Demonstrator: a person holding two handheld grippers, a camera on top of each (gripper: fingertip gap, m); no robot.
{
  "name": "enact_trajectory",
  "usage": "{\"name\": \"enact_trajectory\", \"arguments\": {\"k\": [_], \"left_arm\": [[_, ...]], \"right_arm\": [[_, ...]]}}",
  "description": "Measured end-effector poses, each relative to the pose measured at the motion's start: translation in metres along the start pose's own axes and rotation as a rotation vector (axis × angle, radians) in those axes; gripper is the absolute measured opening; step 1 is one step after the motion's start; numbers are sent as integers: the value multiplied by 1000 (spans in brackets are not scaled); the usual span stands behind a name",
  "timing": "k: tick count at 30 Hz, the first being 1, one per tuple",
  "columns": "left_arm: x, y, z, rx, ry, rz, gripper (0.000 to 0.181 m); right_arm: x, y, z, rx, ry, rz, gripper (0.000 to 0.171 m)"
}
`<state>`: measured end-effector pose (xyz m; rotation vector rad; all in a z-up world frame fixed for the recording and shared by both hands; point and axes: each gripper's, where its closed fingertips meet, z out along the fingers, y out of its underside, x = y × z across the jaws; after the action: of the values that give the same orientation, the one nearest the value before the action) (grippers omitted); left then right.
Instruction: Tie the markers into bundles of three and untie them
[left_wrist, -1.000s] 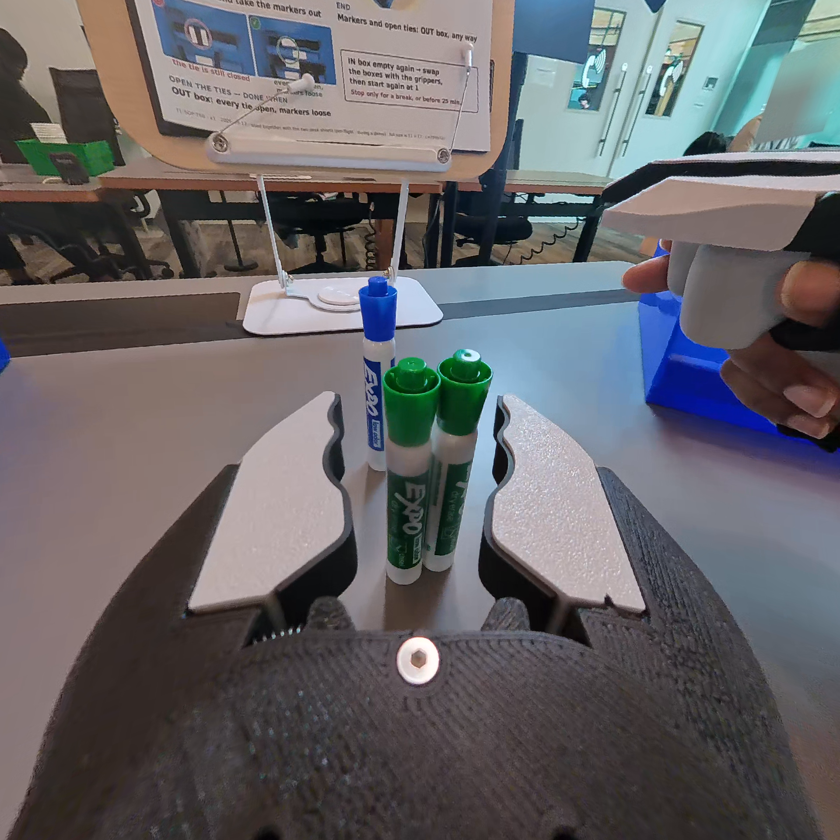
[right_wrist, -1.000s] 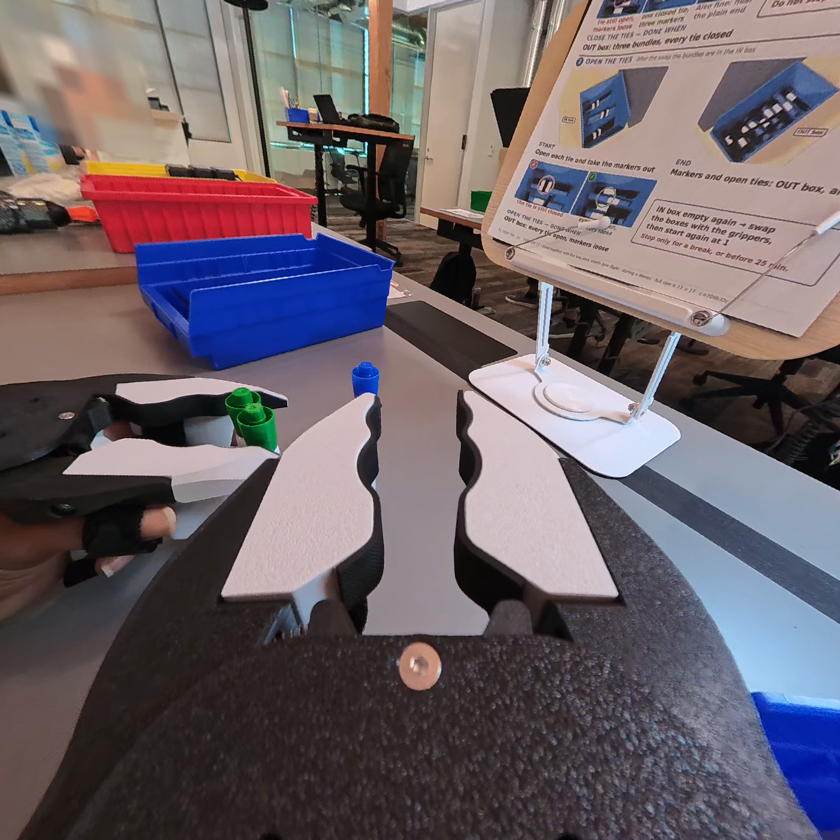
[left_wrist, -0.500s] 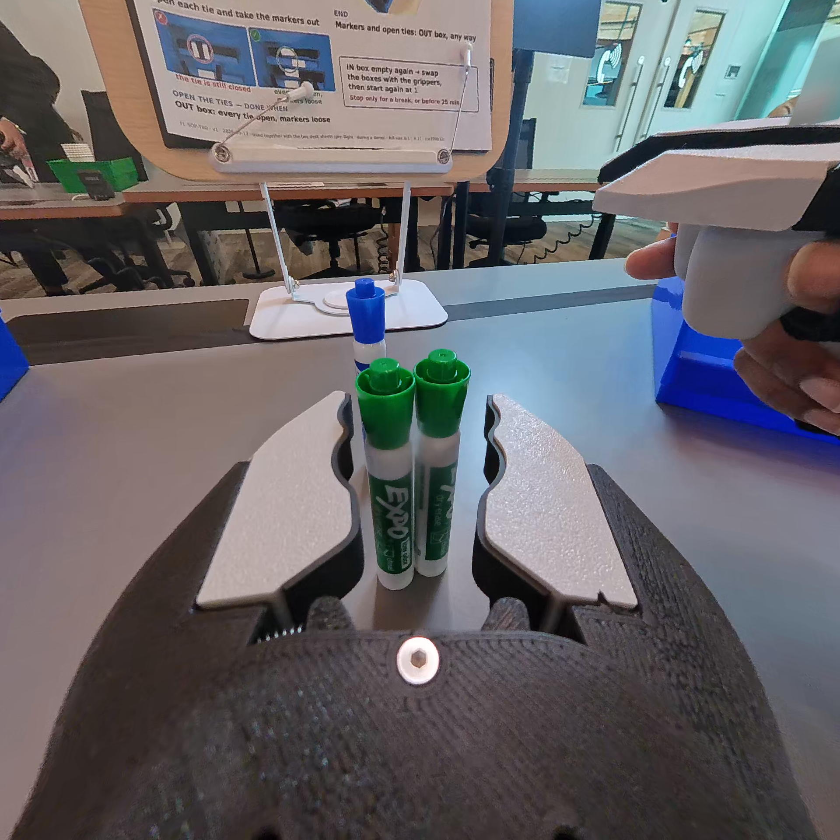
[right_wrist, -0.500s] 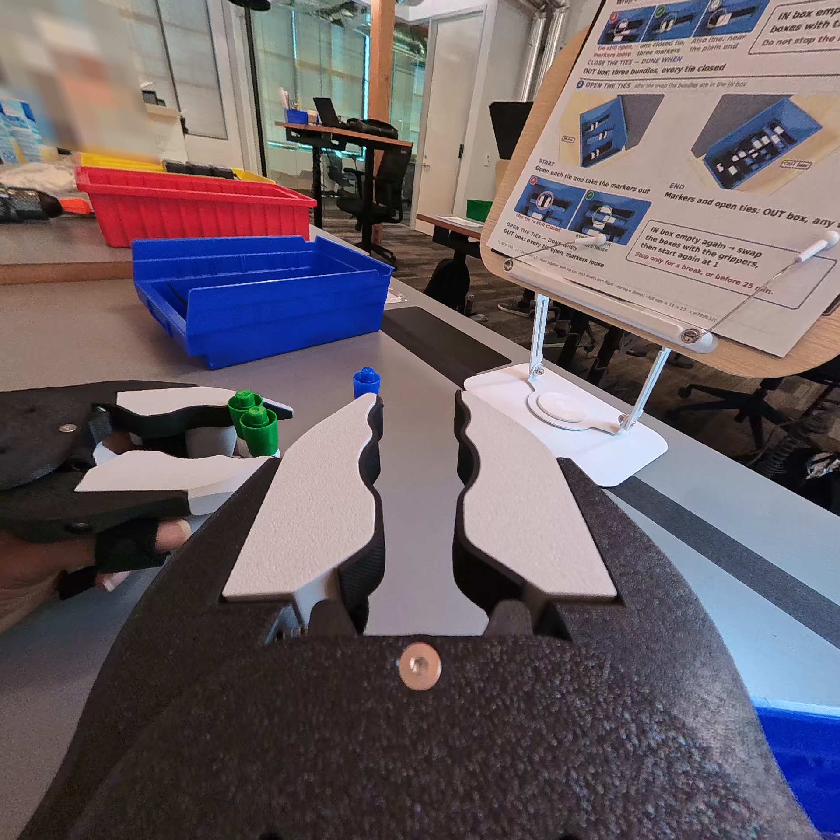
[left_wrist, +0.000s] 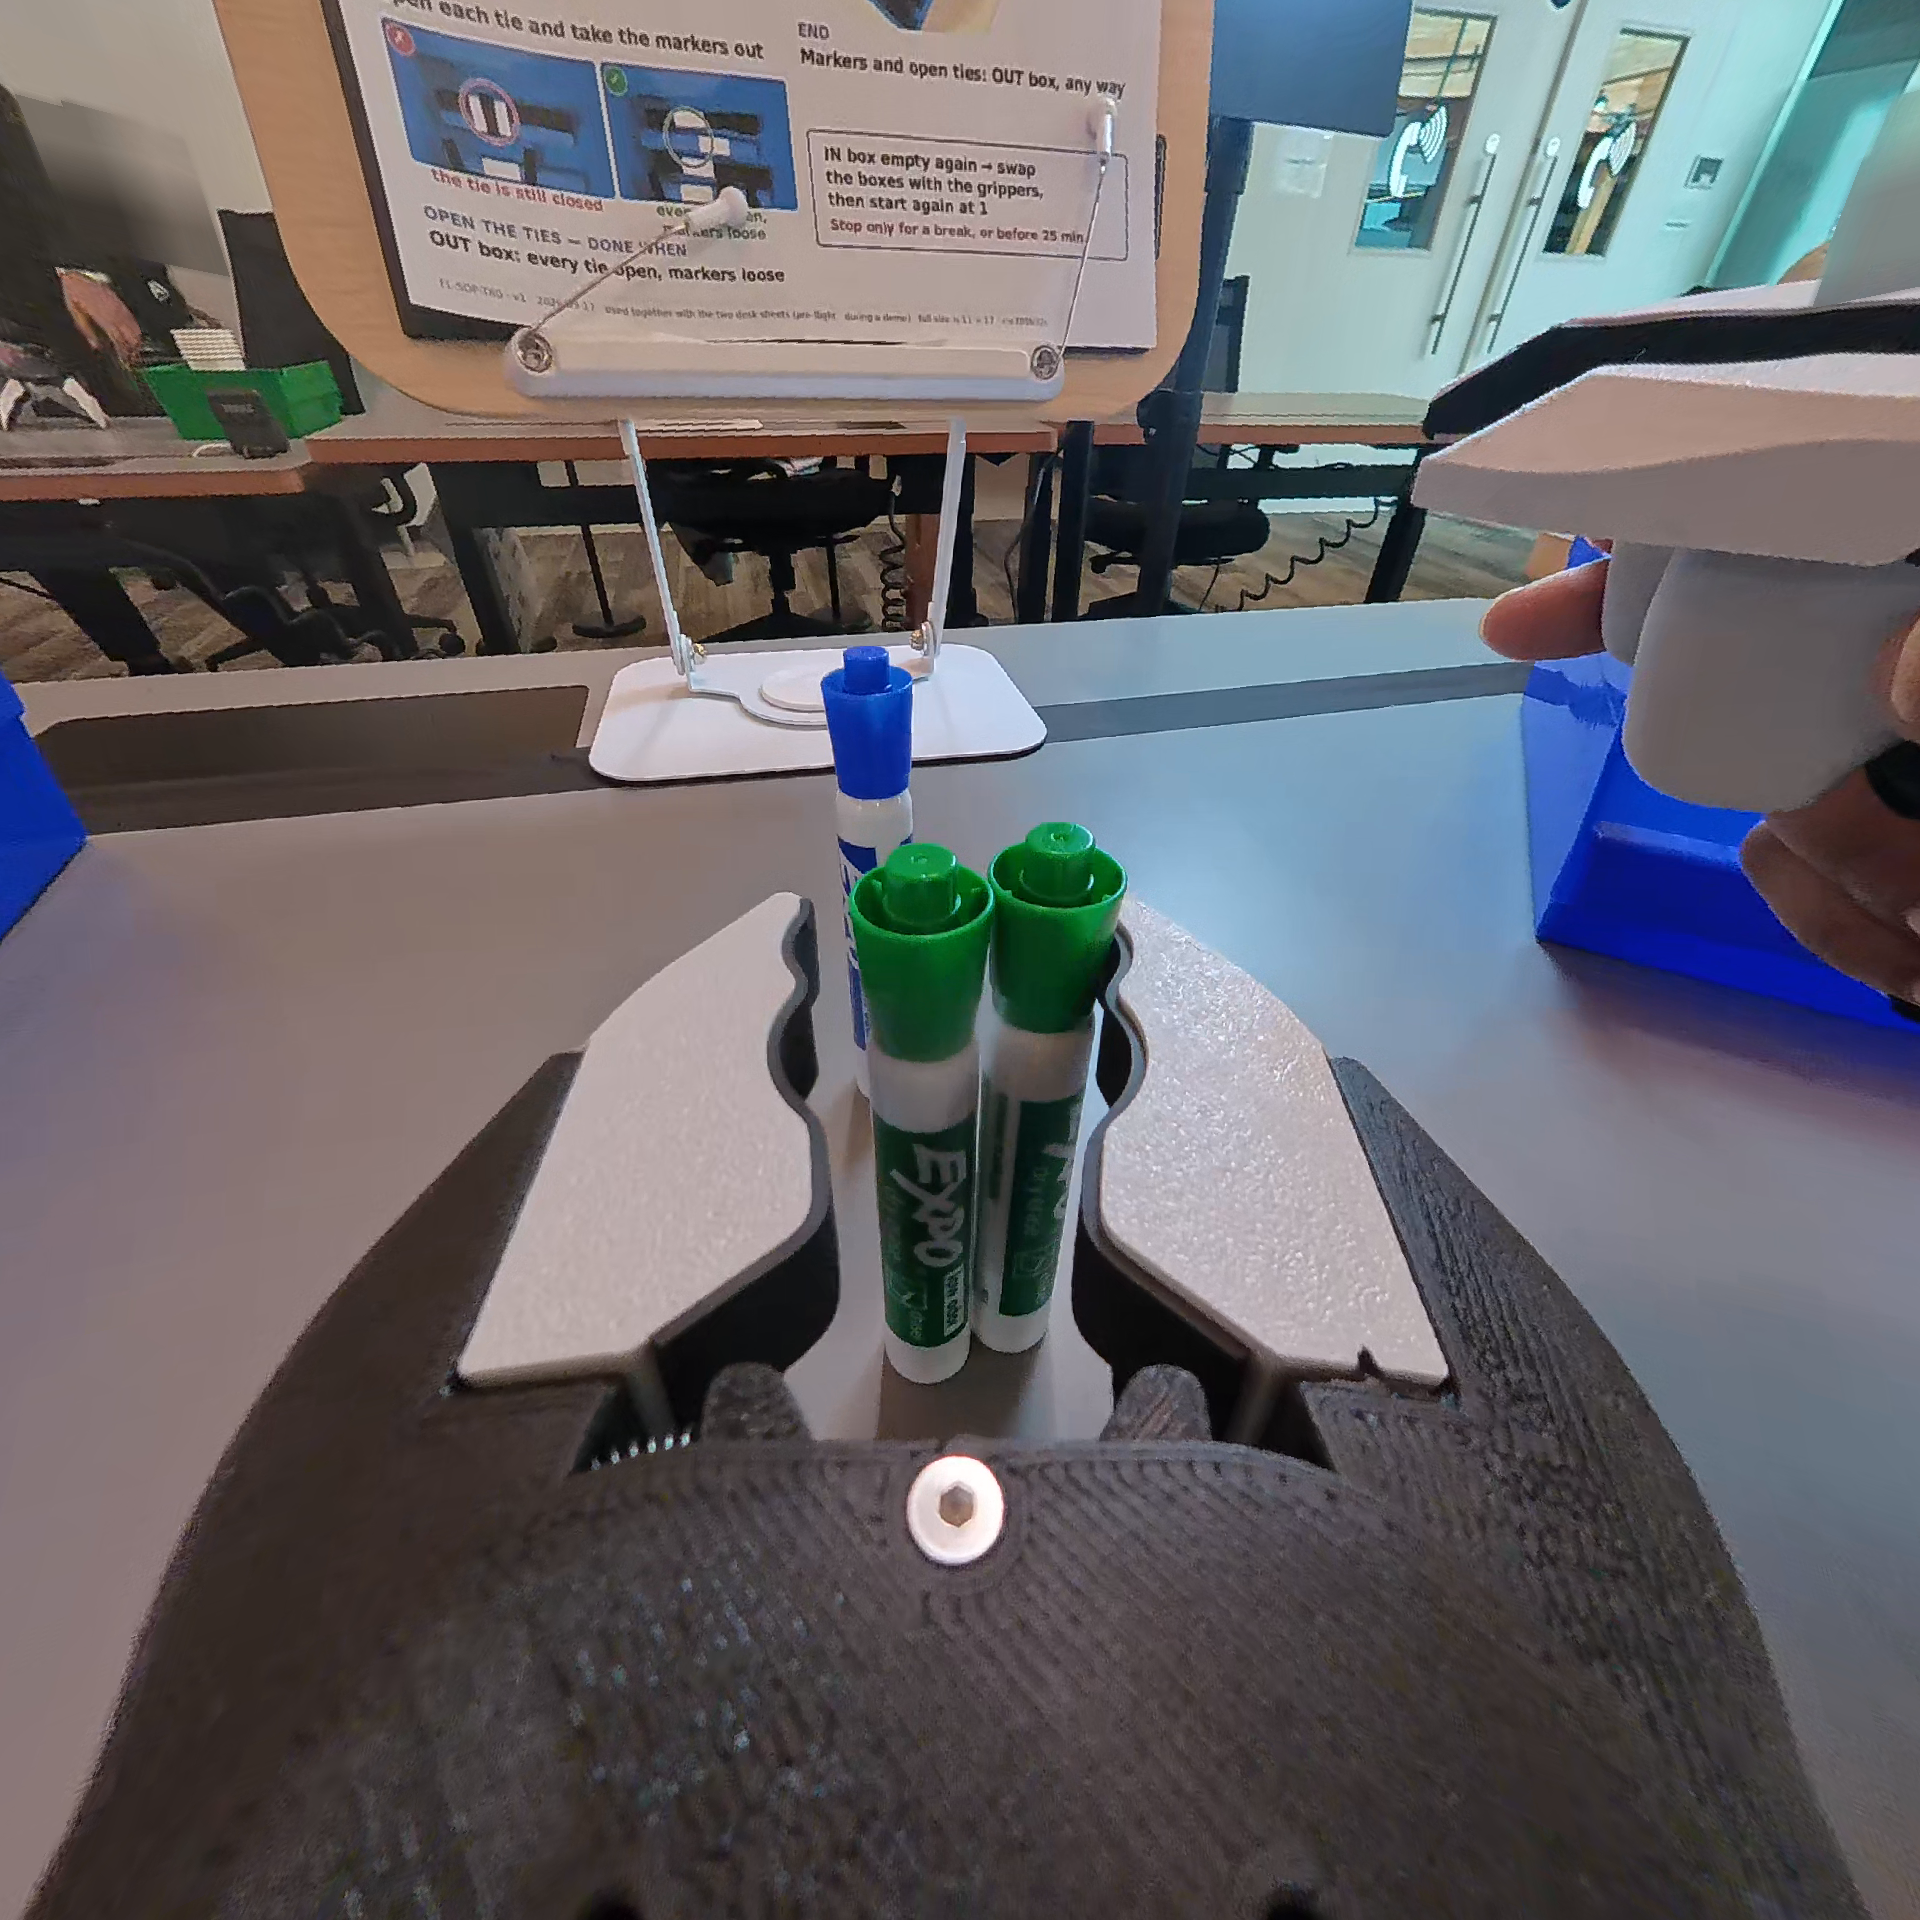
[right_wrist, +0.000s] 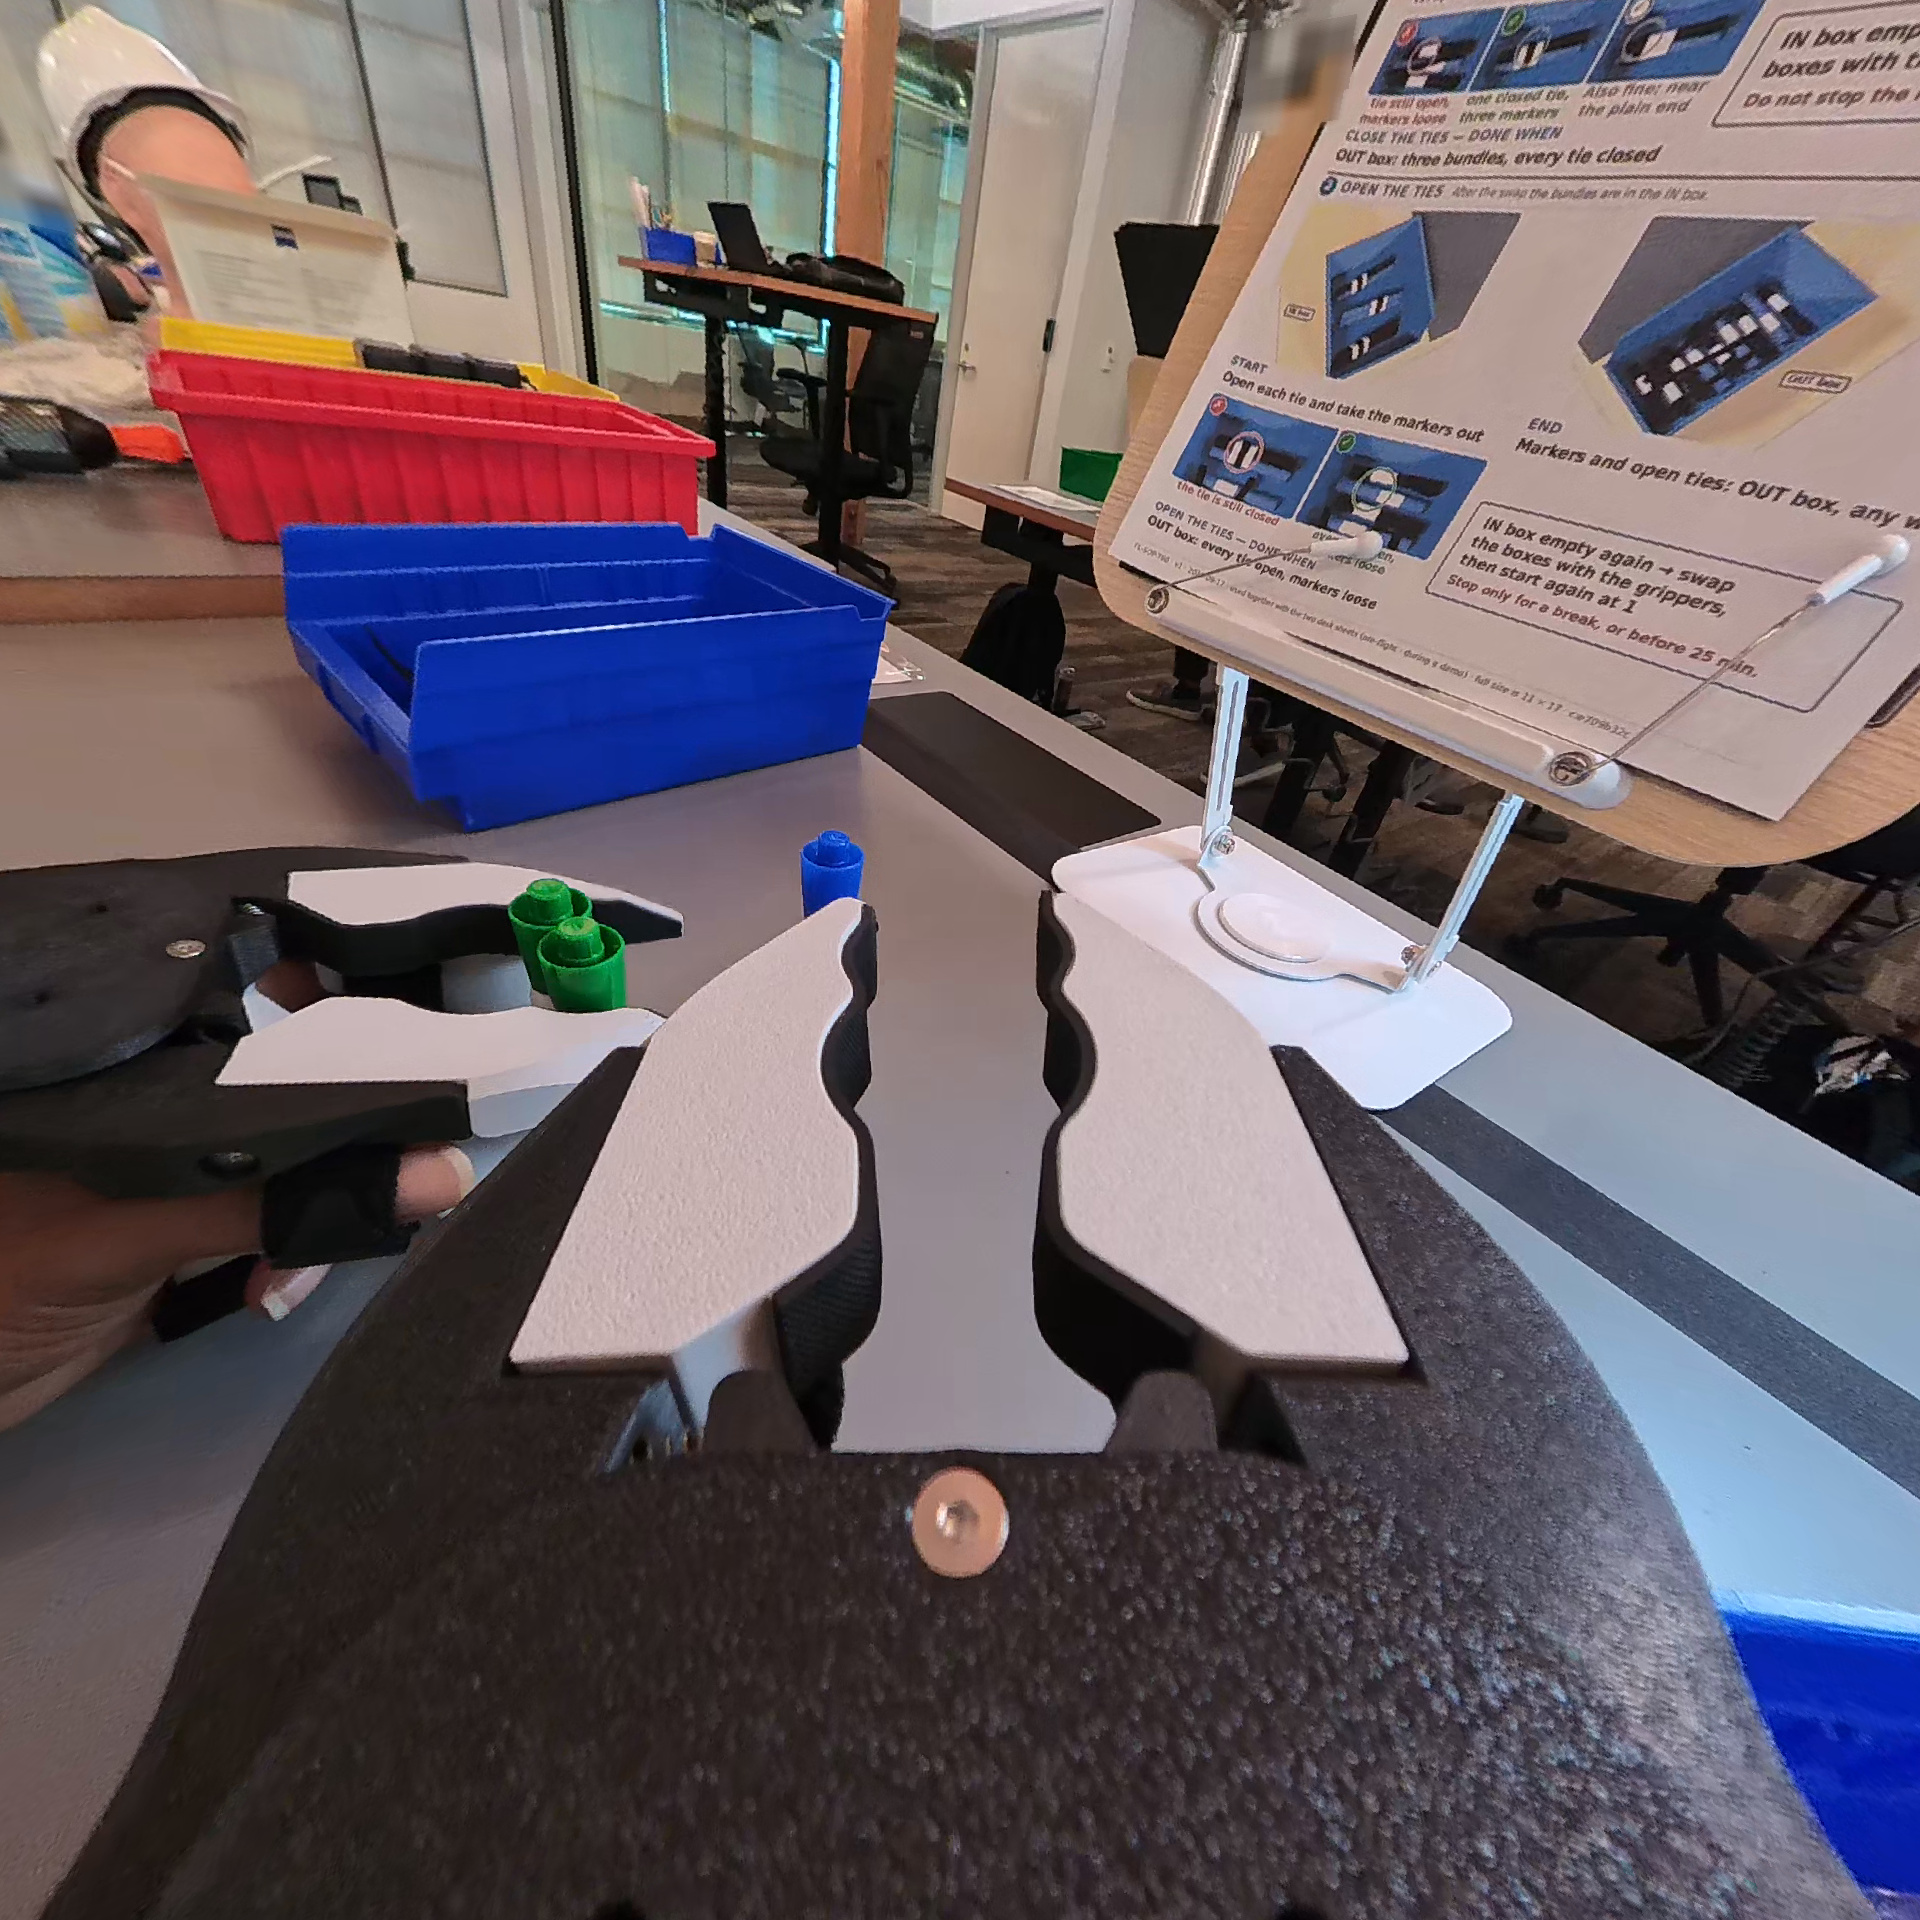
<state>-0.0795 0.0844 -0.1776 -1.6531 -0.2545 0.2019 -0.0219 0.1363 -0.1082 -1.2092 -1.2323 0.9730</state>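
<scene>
Left wrist view: two green markers (left_wrist: 971, 1101) stand upright between the left gripper (left_wrist: 961, 997)'s spread fingers, mid-desk. Blue marker (left_wrist: 868, 821) stands just beyond, toward the far edge. Right gripper (right_wrist: 956, 997) hovers nearby, parted, holding nothing.

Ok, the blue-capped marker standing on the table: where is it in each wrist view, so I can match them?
Left wrist view: blue-capped marker stands upright at centre, just beyond the two green markers between the left tongs.
Right wrist view: only its cap shows, left of centre, above the right tongs' left fingertip.
Shared landmark: the white stand base behind it.
</scene>
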Motion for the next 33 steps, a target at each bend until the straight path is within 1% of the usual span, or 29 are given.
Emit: {"name": "enact_trajectory", "arguments": {"k": [8,18,23,27,28,30,33], "left_arm": [[2,0,0,2,-3,12,43],[2,1,0,-2,-5,13,39],[3,1,1,-11,32,46,38],[8,0,0,-13,94,69,37],[11,-2,-2,-5,122,80,19],[14,-5,-3,-1,163,103,17],[13,0,-1,-36,189,124,18]], "right_arm": [[0,0,0,-2,3,-3,29],[0,0,0,-4,7,-11,29],[-1,0,0,-4,4,-15,29],[-2,0,0,-5,3,-20,29],[-2,0,0,-5,4,-21,29],[-2,0,-1,-3,4,-22,29],[-2,1,0,-4,-3,-12,29]]}}
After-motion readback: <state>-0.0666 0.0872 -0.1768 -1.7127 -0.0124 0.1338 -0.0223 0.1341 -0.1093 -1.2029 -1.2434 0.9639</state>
